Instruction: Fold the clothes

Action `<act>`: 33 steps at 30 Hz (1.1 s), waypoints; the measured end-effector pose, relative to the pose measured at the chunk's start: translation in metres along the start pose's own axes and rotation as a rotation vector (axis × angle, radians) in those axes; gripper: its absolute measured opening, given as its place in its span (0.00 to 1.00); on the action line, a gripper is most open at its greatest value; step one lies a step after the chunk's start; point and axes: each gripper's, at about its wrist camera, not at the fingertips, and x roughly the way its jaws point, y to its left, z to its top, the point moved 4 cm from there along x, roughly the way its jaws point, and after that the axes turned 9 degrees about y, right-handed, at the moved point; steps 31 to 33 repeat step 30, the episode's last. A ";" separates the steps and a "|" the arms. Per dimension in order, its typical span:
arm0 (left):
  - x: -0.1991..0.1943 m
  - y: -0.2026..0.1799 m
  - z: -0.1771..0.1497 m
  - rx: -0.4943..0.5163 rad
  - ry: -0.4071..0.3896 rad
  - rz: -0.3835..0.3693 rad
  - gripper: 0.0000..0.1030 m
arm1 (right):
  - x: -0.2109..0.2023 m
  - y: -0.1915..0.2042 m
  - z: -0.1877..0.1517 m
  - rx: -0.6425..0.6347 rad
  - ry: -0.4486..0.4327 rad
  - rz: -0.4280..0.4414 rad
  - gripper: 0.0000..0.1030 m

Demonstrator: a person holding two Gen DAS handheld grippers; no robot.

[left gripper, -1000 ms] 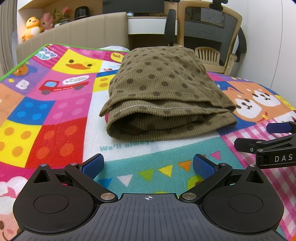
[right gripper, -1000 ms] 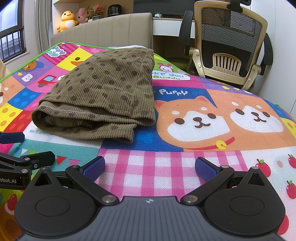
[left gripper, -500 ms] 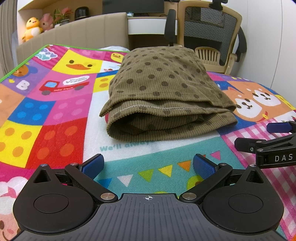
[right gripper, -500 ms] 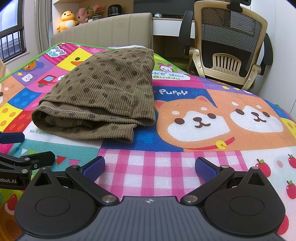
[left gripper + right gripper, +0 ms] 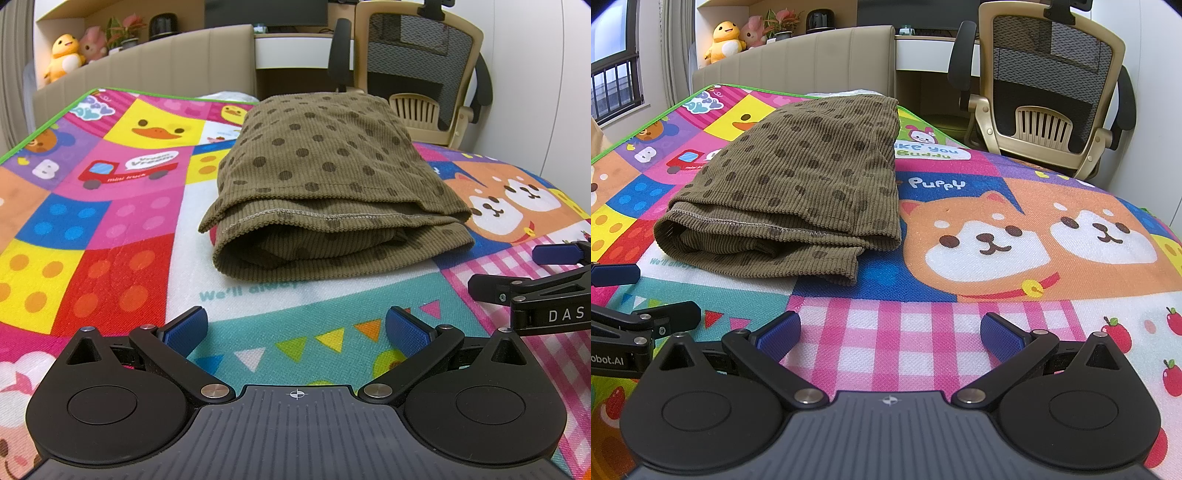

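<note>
One folded olive dotted garment [image 5: 325,184] lies on the colourful play mat [image 5: 110,229], its long axis running away from the hand-held grippers, stitched hem edge nearest them. It sits straight ahead of the left hand-held gripper [image 5: 295,330] and ahead-left of the right hand-held gripper [image 5: 890,332], apart from both. Both are spread wide, holding nothing.

A folded olive-brown corduroy garment with dark dots [image 5: 798,192] lies on the colourful cartoon play mat [image 5: 1015,236]. The right gripper [image 5: 890,334] hovers over pink checks, blue-padded fingers [image 5: 779,334] spread wide, holding nothing.
</note>
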 end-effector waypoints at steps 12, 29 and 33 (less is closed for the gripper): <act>0.001 0.000 0.001 0.004 0.000 -0.001 1.00 | 0.000 0.000 0.000 0.000 0.000 0.000 1.00; -0.002 -0.004 0.001 -0.041 0.042 0.019 1.00 | 0.001 0.000 0.000 0.001 -0.002 0.002 1.00; -0.002 -0.004 0.001 -0.041 0.041 0.019 1.00 | 0.001 0.000 0.000 0.001 -0.002 0.002 1.00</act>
